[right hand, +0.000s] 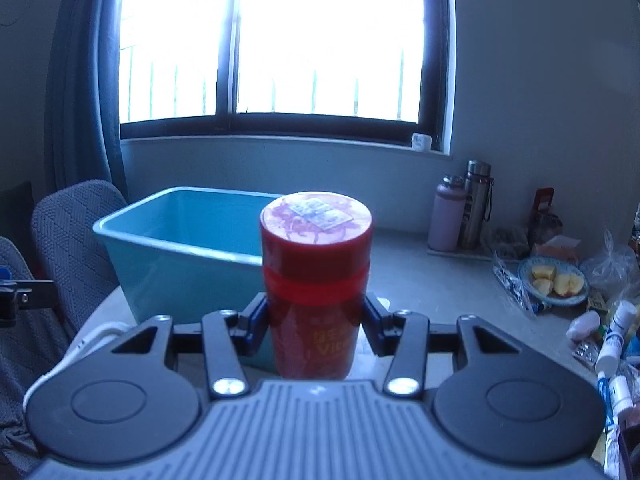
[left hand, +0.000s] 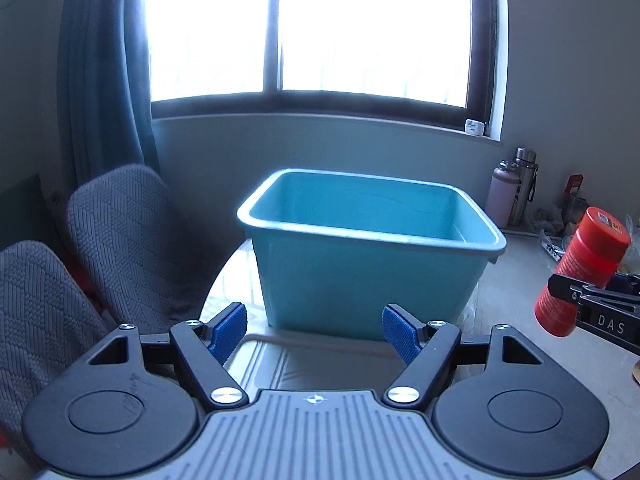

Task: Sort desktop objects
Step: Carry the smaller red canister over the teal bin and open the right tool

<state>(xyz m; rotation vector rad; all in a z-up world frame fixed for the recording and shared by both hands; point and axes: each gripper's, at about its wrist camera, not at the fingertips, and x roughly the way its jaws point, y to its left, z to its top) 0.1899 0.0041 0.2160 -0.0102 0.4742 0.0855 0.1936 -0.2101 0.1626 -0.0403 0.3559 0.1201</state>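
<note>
Right tongs [right hand: 316,320]: clamped on the red canister [right hand: 316,280], upright, just short of the teal bin [right hand: 176,248].
Left tongs [left hand: 314,330]: wide, holding nothing.
Bin: near the table's [right hand: 432,280] left edge.
Care: I'd clear the rim before releasing.

Home: cluttered table [right hand: 440,280], curtained window [right hand: 280,40].

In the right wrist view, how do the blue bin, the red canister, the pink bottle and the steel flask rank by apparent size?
1. blue bin
2. red canister, inflated by nearness to the camera
3. pink bottle and steel flask: too alike to rank
</note>
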